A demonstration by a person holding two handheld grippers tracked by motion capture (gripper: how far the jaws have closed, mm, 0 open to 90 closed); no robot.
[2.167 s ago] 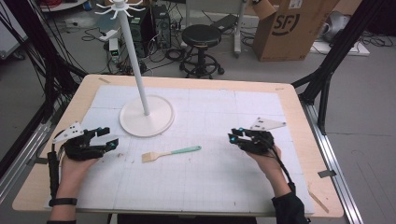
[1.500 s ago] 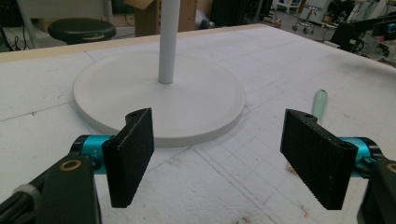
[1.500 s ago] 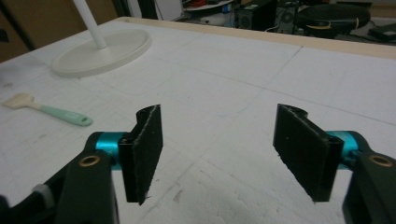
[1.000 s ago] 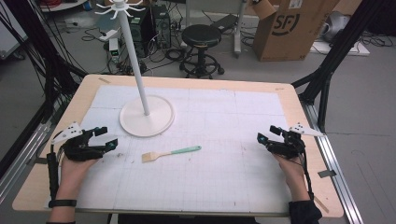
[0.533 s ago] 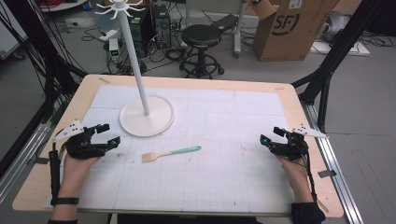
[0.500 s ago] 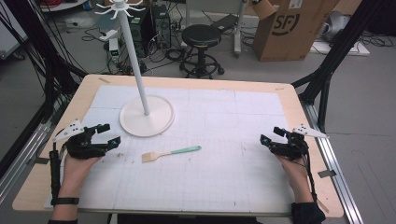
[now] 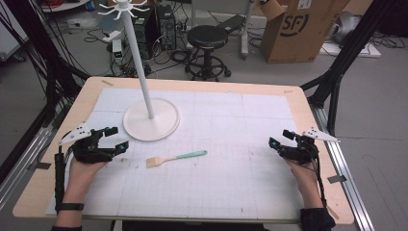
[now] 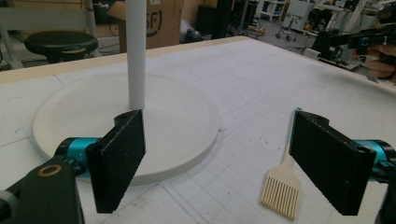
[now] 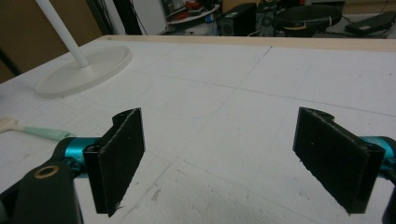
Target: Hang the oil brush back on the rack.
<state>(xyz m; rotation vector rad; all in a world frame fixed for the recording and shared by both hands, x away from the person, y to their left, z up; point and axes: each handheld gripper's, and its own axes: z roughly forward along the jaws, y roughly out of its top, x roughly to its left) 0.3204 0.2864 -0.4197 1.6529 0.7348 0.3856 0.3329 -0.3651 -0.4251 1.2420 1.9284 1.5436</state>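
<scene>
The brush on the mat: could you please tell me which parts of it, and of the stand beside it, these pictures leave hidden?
- Brush: in the left gripper view its green handle runs behind the left gripper's right-hand jaw.
- Brush in the right gripper view: the bristles are cut off by the left edge.
- Stand: its hooked top is cut off by the top edge of both gripper views.

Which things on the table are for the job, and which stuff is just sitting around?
For the job:
- brush, flat on the table between the two tools
- left tool, open, nearest the brush
- right tool, open, holding nothing
- white stand, probably, as it is on the mat

Just lying about:
- black stool on the floor
- cardboard box
- cables on the floor
</scene>
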